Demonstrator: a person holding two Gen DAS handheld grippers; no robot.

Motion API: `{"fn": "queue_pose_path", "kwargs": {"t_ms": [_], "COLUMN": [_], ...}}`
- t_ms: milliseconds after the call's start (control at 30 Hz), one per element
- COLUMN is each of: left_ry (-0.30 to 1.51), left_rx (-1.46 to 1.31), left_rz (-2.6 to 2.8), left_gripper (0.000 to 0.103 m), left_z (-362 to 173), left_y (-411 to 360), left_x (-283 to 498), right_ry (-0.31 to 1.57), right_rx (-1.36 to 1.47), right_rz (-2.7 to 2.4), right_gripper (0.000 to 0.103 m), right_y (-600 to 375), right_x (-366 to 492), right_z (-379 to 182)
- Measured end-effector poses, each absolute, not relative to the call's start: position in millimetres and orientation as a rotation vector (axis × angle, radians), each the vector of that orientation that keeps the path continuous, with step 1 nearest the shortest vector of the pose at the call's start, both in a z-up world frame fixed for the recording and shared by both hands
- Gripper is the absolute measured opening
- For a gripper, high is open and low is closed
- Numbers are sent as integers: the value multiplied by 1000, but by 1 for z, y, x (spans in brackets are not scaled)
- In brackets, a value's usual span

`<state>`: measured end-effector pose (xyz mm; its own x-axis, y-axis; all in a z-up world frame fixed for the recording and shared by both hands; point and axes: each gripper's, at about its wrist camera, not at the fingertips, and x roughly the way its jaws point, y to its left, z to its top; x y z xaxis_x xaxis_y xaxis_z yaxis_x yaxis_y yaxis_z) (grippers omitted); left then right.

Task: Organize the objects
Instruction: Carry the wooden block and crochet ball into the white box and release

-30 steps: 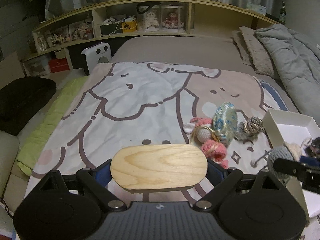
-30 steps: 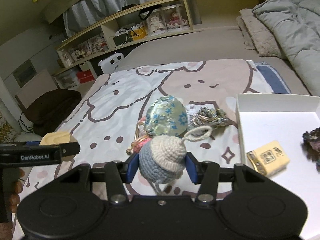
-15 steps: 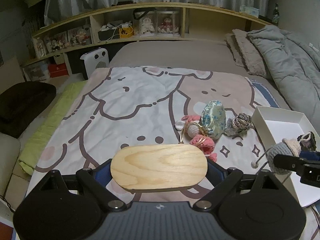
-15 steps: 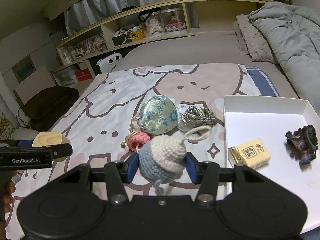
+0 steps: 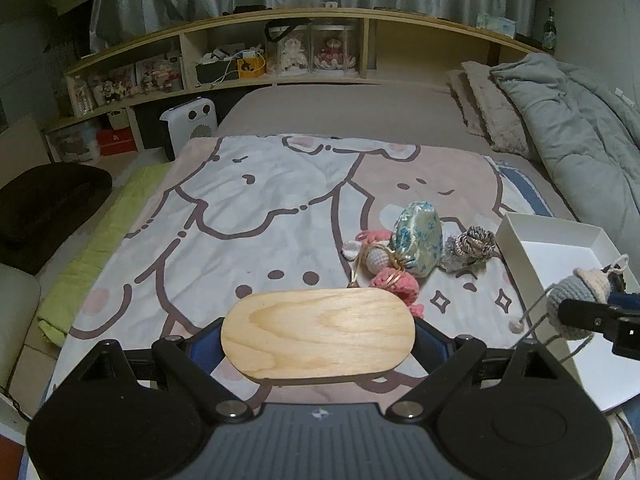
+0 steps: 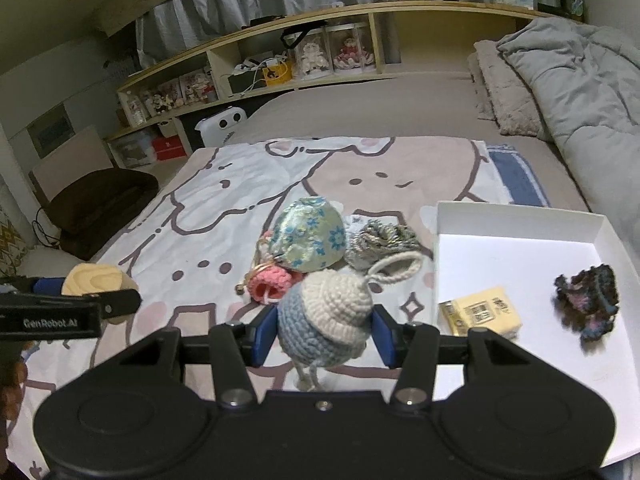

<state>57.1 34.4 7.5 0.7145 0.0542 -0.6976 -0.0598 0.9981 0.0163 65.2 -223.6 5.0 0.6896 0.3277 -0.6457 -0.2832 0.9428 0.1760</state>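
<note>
Both hands have drawn back, so the white box (image 6: pixel 520 216) shows whole. Left gripper (image 5: pixel 318 338) clamps the wooden oval (image 5: pixel 318 334) wide. Right gripper (image 6: pixel 324 326) pinches the crocheted ball (image 6: pixel 322 316), with the floral pouch (image 6: pixel 312 238) at 12 o'clock and the box at 2.

Your left tool (image 5: pixel 318 336) and right tool (image 6: pixel 324 330) share one build: matte black housing with two round domes, angular black linkage arms on silver pivot screws, blue finger pads (image 6: pixel 264 334). White "GenRobot.AI" lettering marks the left tool's black side bar.
</note>
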Motion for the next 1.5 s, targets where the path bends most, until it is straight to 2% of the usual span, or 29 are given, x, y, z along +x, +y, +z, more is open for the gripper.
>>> {"fn": "queue_pose_path", "kwargs": {"t_ms": [367,1033,1500], "left_ry": [752,758,868], "left_rx": [-10,14,45], "left_rz": [-2,-205,-339], "left_gripper": [93,93,93], "left_z": [17,13,-32], "left_y": [-2,-122,-200], "left_x": [65,83,81], "right_ry": [720,713,901], "right_rx": [56,99,121], "right_rz": [242,112,26], "right_gripper": [52,52,52], "right_y": [-271,-352,-400], "right_x": [62,68,75], "right_z": [16,17,-19]}}
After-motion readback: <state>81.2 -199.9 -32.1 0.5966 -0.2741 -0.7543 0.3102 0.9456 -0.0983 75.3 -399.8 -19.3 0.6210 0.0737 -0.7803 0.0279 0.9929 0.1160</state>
